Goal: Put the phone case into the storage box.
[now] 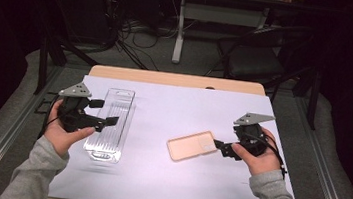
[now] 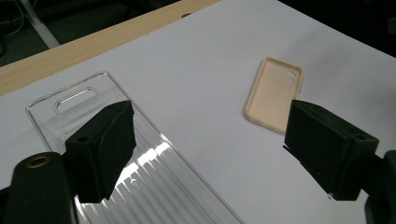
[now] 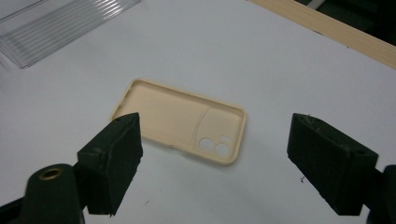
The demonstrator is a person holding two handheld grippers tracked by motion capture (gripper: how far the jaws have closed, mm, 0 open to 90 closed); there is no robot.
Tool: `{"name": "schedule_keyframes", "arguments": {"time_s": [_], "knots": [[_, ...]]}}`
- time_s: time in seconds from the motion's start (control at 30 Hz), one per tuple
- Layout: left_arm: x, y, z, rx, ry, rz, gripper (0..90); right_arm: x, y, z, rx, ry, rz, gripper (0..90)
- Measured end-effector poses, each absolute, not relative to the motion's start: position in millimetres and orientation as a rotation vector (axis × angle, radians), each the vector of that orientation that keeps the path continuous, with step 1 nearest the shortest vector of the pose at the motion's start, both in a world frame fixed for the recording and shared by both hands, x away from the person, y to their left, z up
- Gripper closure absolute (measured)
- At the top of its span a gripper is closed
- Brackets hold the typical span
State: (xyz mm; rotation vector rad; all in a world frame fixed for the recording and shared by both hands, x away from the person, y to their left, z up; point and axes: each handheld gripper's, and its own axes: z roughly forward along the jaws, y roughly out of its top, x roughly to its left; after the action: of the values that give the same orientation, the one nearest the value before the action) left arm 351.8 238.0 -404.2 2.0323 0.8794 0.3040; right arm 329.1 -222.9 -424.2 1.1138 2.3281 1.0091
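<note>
- Left hand [image 1: 62, 134] at the left of the table [image 1: 155, 177], grey sleeve entering from the bottom edge of the high view, palm wrapped around the body of the left gripper [image 1: 105, 113] from below.
- Left gripper held level above the surface, grey three-cornered plate on top, jaws pointing toward the middle of the table and standing over the clear plastic tray [image 1: 110, 124].
- Jaws of the left gripper spread wide, nothing between them, no contact with the tray to be made out; in the left gripper view, one black jaw over the ribbed floor of the tray [image 2: 154, 182], the other over bare white table near the phone case [image 2: 273, 95].
- Right hand [image 1: 258, 156] at the right of the table, sleeve likewise from the bottom edge, fingers curled around the right gripper [image 1: 223, 148] from behind.
- Right gripper tilted slightly downward, jaws pointing left toward the near short end of the phone case [image 1: 192, 145].
- Jaws of the right gripper also wide apart and empty; in the right gripper view, case [image 3: 182, 121] lying farther off between the two jaws, clear of both.
- Beige phone case flat on the white table, open side up, right of centre, camera holes at its end nearer the right gripper.
- Clear tray lengthwise on the left, hanging slot at the far end, well apart from the case.
</note>
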Motion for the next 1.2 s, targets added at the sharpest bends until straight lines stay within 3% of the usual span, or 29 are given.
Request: {"name": "schedule_keyframes", "arguments": {"time_s": [0.1,0.47,0.67,0.73,0.77,0.9,1.2], "knots": [[357,231,-399,2.057,0.831,0.307,25.0,342,-223,-423,1.154,2.316,0.981,16.6],[367,223,-393,2.016,0.847,0.296,30.8,375,-216,-424,1.284,2.369,0.84,16.0],[372,226,-393,1.968,0.853,0.284,35.8,386,-214,-421,1.292,2.381,0.822,20.6],[371,227,-394,1.969,0.879,0.314,36.2,391,-213,-420,1.301,2.402,0.807,24.1],[369,226,-396,1.963,0.883,0.325,36.4,394,-211,-420,1.292,2.439,0.778,30.1],[366,226,-400,1.944,0.889,0.311,41.1,400,-206,-419,1.297,2.463,0.742,31.7],[363,227,-412,1.958,0.887,0.313,42.3,416,-200,-426,1.346,2.471,0.658,33.8]]}}
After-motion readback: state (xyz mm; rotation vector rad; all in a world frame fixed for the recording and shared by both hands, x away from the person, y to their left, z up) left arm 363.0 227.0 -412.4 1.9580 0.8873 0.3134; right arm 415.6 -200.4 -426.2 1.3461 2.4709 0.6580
